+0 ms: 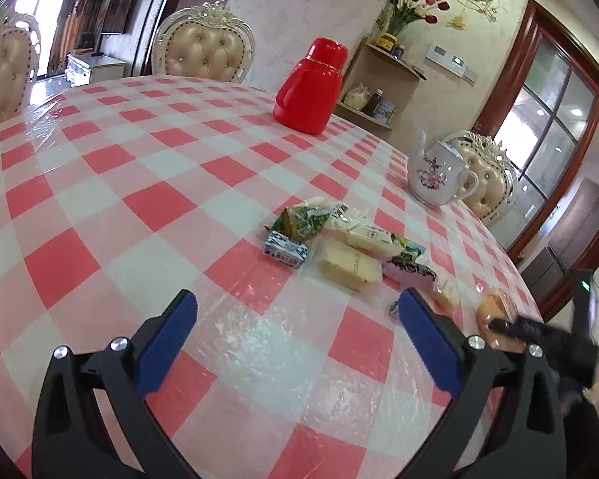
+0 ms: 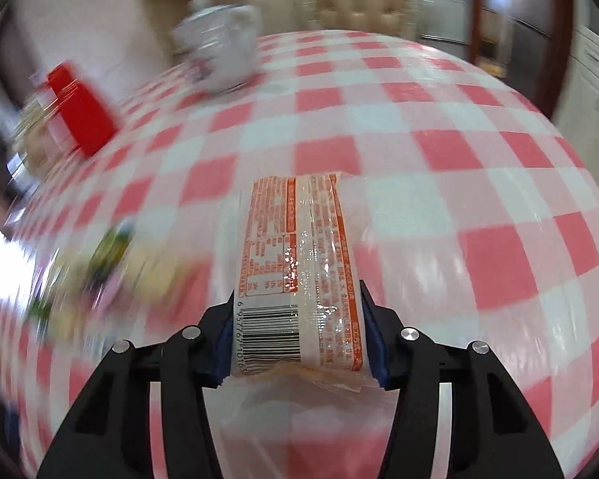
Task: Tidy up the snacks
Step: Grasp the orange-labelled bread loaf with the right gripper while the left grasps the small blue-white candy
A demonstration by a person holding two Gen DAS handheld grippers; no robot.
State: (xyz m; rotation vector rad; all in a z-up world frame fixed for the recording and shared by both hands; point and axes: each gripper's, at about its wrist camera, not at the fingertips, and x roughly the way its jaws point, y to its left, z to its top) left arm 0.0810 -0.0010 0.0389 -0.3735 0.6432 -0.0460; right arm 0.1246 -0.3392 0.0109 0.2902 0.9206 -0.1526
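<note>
A loose pile of wrapped snacks (image 1: 349, 265) lies on the red-and-white checked tablecloth (image 1: 139, 199). In it are a green packet (image 1: 299, 219), a small blue-and-white packet (image 1: 285, 249), yellow cakes in clear wrap and a pink packet (image 1: 411, 271). My left gripper (image 1: 297, 297) hangs open just in front of the pile, with nothing between its blue pads. My right gripper (image 2: 297, 295) is shut on a clear packet with orange print and a barcode (image 2: 295, 247), held lengthwise above the cloth. In the left wrist view the right gripper (image 1: 539, 331) is a dark blur at the right, by an orange-brown snack (image 1: 493, 307).
A red thermos jug (image 1: 311, 88) stands at the far side of the table, and a white flowered teapot (image 1: 435, 175) stands near the right edge. Padded cream chairs (image 1: 207, 48) ring the table. A wall shelf with jars and a glazed door are behind.
</note>
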